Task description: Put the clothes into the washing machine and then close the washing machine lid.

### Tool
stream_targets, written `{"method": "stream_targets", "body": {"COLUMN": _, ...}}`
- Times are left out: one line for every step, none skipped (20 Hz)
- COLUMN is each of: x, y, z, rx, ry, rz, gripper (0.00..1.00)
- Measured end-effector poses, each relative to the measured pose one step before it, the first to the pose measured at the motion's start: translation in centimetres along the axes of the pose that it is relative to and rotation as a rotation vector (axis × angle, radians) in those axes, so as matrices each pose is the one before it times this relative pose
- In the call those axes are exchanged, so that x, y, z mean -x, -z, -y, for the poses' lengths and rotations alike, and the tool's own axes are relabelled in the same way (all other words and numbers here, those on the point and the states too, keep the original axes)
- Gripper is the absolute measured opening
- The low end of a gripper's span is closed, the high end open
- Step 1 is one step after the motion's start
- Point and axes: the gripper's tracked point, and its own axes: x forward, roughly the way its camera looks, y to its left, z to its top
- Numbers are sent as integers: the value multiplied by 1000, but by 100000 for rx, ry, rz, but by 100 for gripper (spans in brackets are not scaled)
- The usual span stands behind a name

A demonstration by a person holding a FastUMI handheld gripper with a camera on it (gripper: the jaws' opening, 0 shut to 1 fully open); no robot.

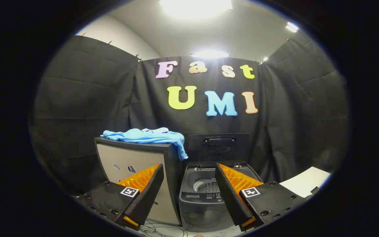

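Black-draped booth: blue clothes (pixel 150 135) heaped on cabinet (pixel 128 158) beside washing machine (pixel 206 194), its lid (pixel 217 146) propped up ready for loading; gripper (pixel 189 184) fingers apart, empty, well short of the garment.

Light blue clothes (pixel 148 135), dark grey washing machine (pixel 197 200), beige-fronted cabinet (pixel 133 159).

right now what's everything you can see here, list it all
clothes: one bundle, light blue, on top of the cabinet, one corner hanging over its edge toward the washer
cabinet: one, dark top with pale front, left of the washing machine
washing machine: one, grey, ahead between the fingers
washing machine lid: one, dark, standing open behind the drum
cables: a few, on the floor below the cabinet
white sheet: one, beyond the right finger
hand-held gripper: one, fingers open, holding nothing
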Motion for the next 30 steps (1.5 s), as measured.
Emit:
{"method": "stream_targets", "body": {"x": -160, "y": 116, "z": 95, "rx": 235, "ry": 313, "rz": -602, "gripper": 97}}
{"method": "stream_targets", "body": {"x": 6, "y": 3, "z": 146, "rx": 51, "ry": 394, "rz": -15, "gripper": 97}}
{"method": "stream_targets", "body": {"x": -88, "y": -87, "z": 56, "rx": -232, "ry": 308, "rz": 328, "gripper": 97}}
{"method": "stream_targets", "body": {"x": -134, "y": 169, "z": -121, "rx": -99, "ry": 60, "rz": -246, "gripper": 97}}
{"method": "stream_targets", "body": {"x": -208, "y": 114, "z": -36, "rx": 114, "ry": 37, "rz": -636, "gripper": 97}}
{"method": "stream_targets", "body": {"x": -88, "y": -33, "z": -166, "rx": 58, "ry": 61, "rz": -220, "gripper": 97}}
{"method": "stream_targets", "body": {"x": -124, "y": -193, "z": -69, "rx": -108, "ry": 100, "rz": 169, "gripper": 97}}
{"method": "stream_targets", "body": {"x": 47, "y": -233, "z": -147, "rx": -79, "ry": 70, "rz": 341, "gripper": 97}}
{"method": "stream_targets", "body": {"x": -151, "y": -203, "z": -188, "rx": 41, "ry": -127, "rz": 286, "gripper": 97}}
{"method": "stream_targets", "body": {"x": -48, "y": -32, "z": -218, "rx": 245, "ry": -303, "rz": 92, "gripper": 97}}
{"method": "stream_targets", "body": {"x": -167, "y": -227, "z": -264, "rx": 221, "ry": -437, "rz": 157, "gripper": 97}}
{"method": "stream_targets", "body": {"x": -93, "y": -262, "z": -324, "rx": 184, "ry": -493, "rz": 306, "gripper": 97}}
{"method": "stream_targets", "body": {"x": -218, "y": -347, "z": -279, "rx": 190, "ry": -553, "rz": 81, "gripper": 97}}
{"method": "stream_targets", "body": {"x": -173, "y": -438, "z": -266, "rx": 191, "ry": -278, "rz": 62, "gripper": 97}}
{"method": "stream_targets", "body": {"x": -342, "y": -589, "z": -241, "rx": 573, "ry": -197, "rz": 349, "gripper": 97}}
{"method": "stream_targets", "body": {"x": -303, "y": -567, "z": -351, "rx": 342, "ry": -438, "rz": 456, "gripper": 97}}
{"method": "stream_targets", "body": {"x": -481, "y": -640, "z": -370, "rx": 65, "ry": -610, "rz": 593, "gripper": 97}}
{"method": "stream_targets", "body": {"x": -470, "y": -657, "z": -474, "rx": -51, "ry": -700, "rz": 611, "gripper": 97}}
{"method": "stream_targets", "body": {"x": -588, "y": -775, "z": -454, "rx": -120, "ry": -871, "rz": 703, "gripper": 97}}
{"method": "stream_targets", "body": {"x": -468, "y": -587, "z": -509, "rx": -15, "ry": -790, "rz": 576, "gripper": 97}}
{"method": "stream_targets", "body": {"x": -723, "y": -627, "z": -438, "rx": 129, "ry": -958, "rz": 392, "gripper": 97}}
{"method": "stream_targets", "body": {"x": -586, "y": -602, "z": -516, "rx": 66, "ry": -973, "rz": 586, "gripper": 97}}
{"method": "stream_targets", "body": {"x": -754, "y": -651, "z": -545, "rx": -19, "ry": -1196, "rz": 530, "gripper": 97}}
{"method": "stream_targets", "body": {"x": -694, "y": -558, "z": -613, "rx": -4, "ry": -1319, "rz": 337, "gripper": 97}}
{"method": "stream_targets", "body": {"x": -839, "y": -584, "z": -578, "rx": -35, "ry": -1292, "rz": 353, "gripper": 97}}
{"method": "stream_targets", "body": {"x": -751, "y": -429, "z": -470, "rx": 28, "ry": -1381, "rz": 2, "gripper": 97}}
{"method": "stream_targets", "body": {"x": -909, "y": -463, "z": -480, "rx": -190, "ry": -1358, "rz": 53, "gripper": 97}}
{"method": "stream_targets", "body": {"x": -704, "y": -359, "z": -503, "rx": 116, "ry": -954, "rz": 253, "gripper": 97}}
{"method": "stream_targets", "body": {"x": -767, "y": -466, "z": -281, "rx": 467, "ry": -549, "rz": 173, "gripper": 97}}
{"method": "stream_targets", "body": {"x": -780, "y": -615, "z": -399, "rx": 308, "ry": -848, "rz": 612, "gripper": 97}}
